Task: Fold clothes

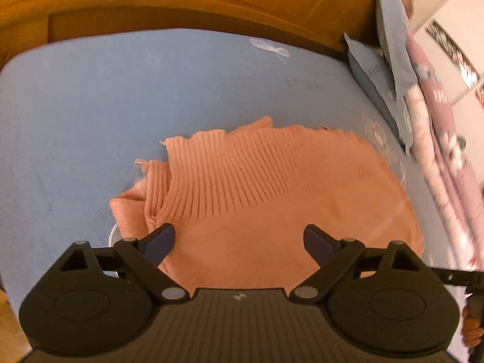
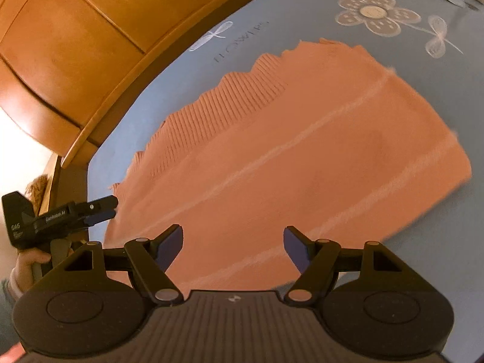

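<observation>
"GenRobot.AI" shows on the left tongs (image 2: 104, 208) (sheet lettering perhaps unreadable).

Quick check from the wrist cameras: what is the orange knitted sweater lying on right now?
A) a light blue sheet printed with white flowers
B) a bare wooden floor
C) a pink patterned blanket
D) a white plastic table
A: the orange knitted sweater lies flat on the light blue sheet, whose white flower print shows just beyond the sweater's far edge in the right wrist view.
</observation>
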A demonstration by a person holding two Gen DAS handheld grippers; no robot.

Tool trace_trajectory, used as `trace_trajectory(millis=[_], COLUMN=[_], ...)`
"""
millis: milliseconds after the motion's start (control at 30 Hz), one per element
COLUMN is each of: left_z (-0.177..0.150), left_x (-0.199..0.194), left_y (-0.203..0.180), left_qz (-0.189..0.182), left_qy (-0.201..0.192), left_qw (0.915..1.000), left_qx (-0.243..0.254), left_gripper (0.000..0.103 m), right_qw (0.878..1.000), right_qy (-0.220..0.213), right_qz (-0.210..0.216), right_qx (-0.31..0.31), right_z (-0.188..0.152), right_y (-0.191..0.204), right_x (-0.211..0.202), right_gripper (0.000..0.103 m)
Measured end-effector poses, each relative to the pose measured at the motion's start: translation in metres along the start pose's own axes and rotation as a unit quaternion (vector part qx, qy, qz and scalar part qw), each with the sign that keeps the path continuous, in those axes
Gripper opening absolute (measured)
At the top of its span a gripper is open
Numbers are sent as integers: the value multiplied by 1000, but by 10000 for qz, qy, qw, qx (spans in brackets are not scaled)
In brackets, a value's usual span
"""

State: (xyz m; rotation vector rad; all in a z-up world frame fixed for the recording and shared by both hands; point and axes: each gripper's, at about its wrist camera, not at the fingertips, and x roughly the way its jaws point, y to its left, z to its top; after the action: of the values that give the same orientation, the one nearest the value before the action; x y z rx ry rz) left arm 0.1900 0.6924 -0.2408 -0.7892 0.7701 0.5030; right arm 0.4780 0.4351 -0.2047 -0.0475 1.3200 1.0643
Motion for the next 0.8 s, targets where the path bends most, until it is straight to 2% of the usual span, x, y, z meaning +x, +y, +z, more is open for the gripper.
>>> trace_trajectory(millis=[67, 200, 333, 467, 600, 733, 800], left_z=[-4, -8, -12, -15, -27, -46, -53], left_x=[-11, -33, -66, -101, -123, -139, -146], left_y=[-12, -40, -77, -102, -123, -148, -163], left_qz=[-14, -322, -147, -166, 108, 401, 443], left_qy=[17, 328, 140, 23, -100, -351, -468], left_qw=[9998, 9968, 9909, 9808, 9580, 9172, 9010], left_qx=[202, 657, 1327, 1944, 2863, 3949, 4291], left_gripper=[95, 101, 101, 101, 101, 101, 101], right_qw=[9996, 9961, 9893, 9785, 9672, 9532, 9441], right_qy=[-70, -90, -58, 58, 135, -168, -444], right_qz=[-123, -620, -1146, -1788, -2193, -2398, -2631], right_qx=[237, 617, 899, 1024, 1272, 1832, 1935], right_z=[-10, -32, -66, -112, -154, -185, -198], right_y=[10, 40, 73, 104, 118, 122, 124], right_x=[-5, -21, -49, -74, -94, -123, -141], right_gripper=[78, 78, 78, 78, 78, 78, 79])
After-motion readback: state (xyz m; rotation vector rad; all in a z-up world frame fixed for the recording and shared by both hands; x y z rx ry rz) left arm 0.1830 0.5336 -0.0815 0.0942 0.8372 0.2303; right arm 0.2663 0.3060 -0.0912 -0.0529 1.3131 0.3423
